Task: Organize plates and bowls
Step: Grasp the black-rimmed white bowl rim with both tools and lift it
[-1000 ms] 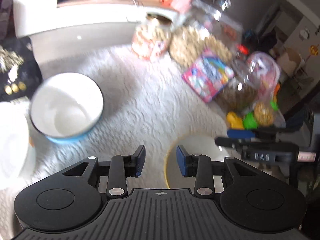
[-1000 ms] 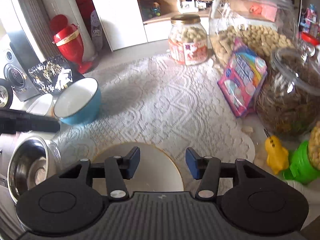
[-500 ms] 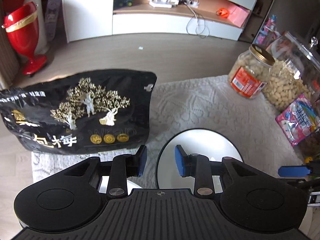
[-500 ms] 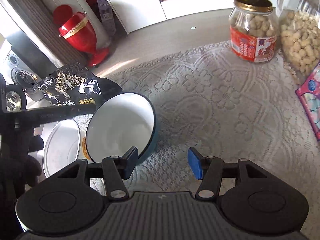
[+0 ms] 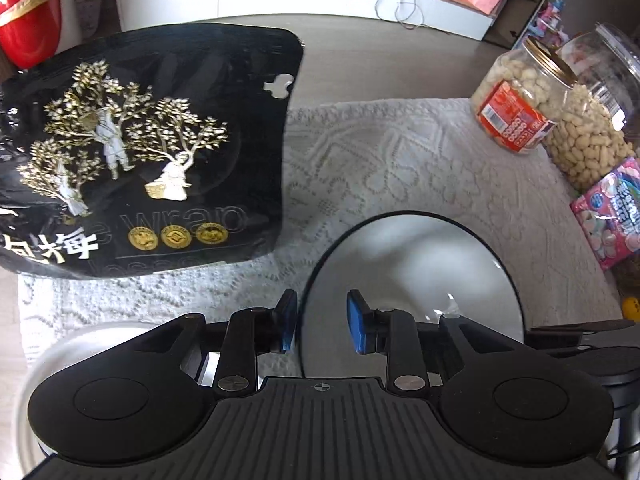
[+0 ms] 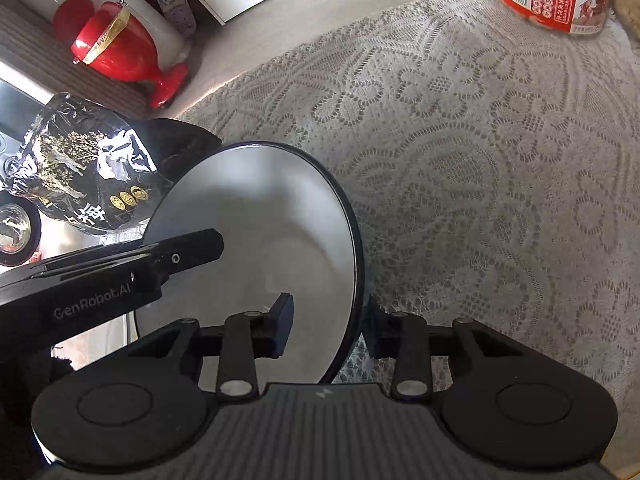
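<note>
A bowl, white inside and blue outside with a dark rim, sits on the lace cloth. In the left wrist view its near-left rim runs between the two pads of my left gripper, which is open. In the right wrist view the same bowl has its right rim between the pads of my right gripper, also open around it. The left gripper's arm reaches over the bowl from the left. A white plate lies at the lower left under the left gripper.
A black snack bag lies left of the bowl. A peanut jar, a larger jar and a pink candy packet stand at the right. A steel bowl and a red vase are at the left.
Both grippers have moved in onto the bowl: each now has the bowl's rim between its open pads. The right gripper came closer and lower over the bowl.
</note>
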The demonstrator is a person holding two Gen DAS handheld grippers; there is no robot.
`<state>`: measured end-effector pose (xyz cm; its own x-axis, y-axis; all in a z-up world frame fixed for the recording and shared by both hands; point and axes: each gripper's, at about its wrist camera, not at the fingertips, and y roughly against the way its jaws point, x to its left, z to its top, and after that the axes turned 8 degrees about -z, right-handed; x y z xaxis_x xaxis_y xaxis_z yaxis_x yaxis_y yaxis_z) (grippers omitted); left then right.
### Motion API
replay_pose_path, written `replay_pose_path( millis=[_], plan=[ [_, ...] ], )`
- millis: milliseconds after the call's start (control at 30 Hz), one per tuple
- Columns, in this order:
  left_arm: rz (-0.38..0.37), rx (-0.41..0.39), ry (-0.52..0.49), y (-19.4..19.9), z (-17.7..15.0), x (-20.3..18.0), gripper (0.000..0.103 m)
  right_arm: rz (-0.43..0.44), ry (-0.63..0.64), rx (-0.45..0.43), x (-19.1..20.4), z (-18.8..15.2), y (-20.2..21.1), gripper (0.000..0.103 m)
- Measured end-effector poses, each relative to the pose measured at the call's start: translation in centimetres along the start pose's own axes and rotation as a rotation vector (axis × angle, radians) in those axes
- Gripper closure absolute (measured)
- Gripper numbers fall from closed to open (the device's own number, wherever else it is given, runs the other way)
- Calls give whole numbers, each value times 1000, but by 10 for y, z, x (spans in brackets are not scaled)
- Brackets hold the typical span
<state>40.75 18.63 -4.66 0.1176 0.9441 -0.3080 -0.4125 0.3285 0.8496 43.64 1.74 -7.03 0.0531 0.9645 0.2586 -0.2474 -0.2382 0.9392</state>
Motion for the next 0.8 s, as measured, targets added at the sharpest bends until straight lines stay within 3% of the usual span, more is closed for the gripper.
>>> replay_pose_path(
  millis=[100, 167, 500, 700, 800],
  plan=[
    [35, 1, -19, -3, -2, -8, 61, -16, 32, -3, -1, -1, 1, 80],
    [19, 1, -7, -4, -2, -11, 56, -20, 43, 5, -6, -3, 5, 82],
    [-85, 119, -77, -20, -20, -68, 57, -67, 28, 8, -69, -21, 37, 82],
    [-23, 87, -101, -29, -27, -84, 62, -26, -18, 23, -81, -26, 34, 79],
    [-17, 135, -91, -45, -29, -81, 64, -15, -35, 20, -82, -24, 32, 78]
  ],
)
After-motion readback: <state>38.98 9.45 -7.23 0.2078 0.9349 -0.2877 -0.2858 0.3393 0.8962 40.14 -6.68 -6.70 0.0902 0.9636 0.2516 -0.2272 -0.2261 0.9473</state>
